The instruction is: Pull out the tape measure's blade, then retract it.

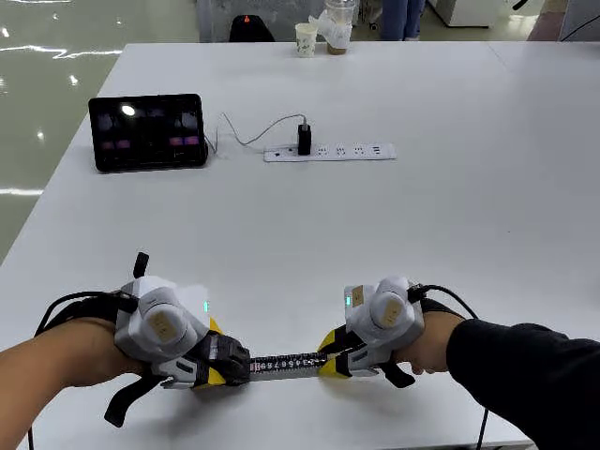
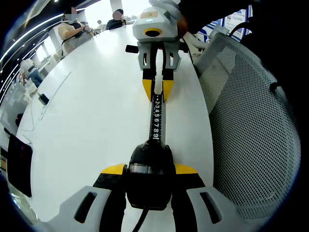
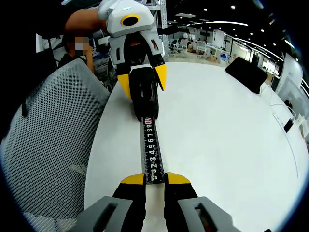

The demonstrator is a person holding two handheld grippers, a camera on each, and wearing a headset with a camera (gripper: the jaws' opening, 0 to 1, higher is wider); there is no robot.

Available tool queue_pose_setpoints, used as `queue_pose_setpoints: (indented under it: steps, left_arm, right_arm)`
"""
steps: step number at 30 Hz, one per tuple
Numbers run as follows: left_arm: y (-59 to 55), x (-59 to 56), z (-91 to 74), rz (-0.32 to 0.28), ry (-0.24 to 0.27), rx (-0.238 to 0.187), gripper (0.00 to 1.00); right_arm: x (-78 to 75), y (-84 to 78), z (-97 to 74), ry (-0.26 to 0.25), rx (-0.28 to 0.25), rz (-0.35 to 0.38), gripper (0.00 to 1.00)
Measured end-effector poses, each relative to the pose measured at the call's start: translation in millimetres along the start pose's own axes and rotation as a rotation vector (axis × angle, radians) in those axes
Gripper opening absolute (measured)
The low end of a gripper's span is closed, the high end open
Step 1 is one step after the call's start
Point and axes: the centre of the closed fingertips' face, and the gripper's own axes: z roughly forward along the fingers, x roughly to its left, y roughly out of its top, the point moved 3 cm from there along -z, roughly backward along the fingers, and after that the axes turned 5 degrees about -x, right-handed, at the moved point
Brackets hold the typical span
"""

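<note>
Broadly, working at the near edge of a wide white tabletop [image 1: 394, 234], with a dark tablet [image 1: 148, 131] and a white power strip [image 1: 328, 151] well apart toward the far side and paper cups [image 1: 307, 38] at the far edge. Nearer, holding the tape measure [image 1: 234, 359] low between both grippers, on or just above the tabletop; cannot tell which. Gripping its black case [image 2: 149, 186] in the left gripper [image 2: 149, 170], fingers [image 2: 114, 169] clamped on either side of it. Pinching the blade [image 3: 151, 150] near its free end with the right gripper [image 3: 154, 180], fingers [image 3: 133, 179] shut together on the strip, printed numbers facing up. Judging by the short numbered stretch bared between case and right gripper, only partway into the pull-out, with retraction not yet begun. Risks from here, as a guess: losing the thin blade out of the pinch through pulling too fast or off its line, then getting a spring-driven snap back into the case; kinking or twisting the blade through rolling one gripper or drifting the pair out of line; dragging the case free of the left fingers by out-pulling that clamp; later, on the return, releasing early and whipping the free end into the case mouth rather than feeding it back steadily.
</note>
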Motion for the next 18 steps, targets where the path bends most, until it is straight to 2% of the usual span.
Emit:
queue_pose_setpoints:
  steps: [18]
  left_arm:
    - [0.0,0.0,0.4,0.005,-0.002,0.001,0.3]
  right_arm:
    - [1.9,-4.3,-5.7,-0.002,-0.009,0.019,0.1]
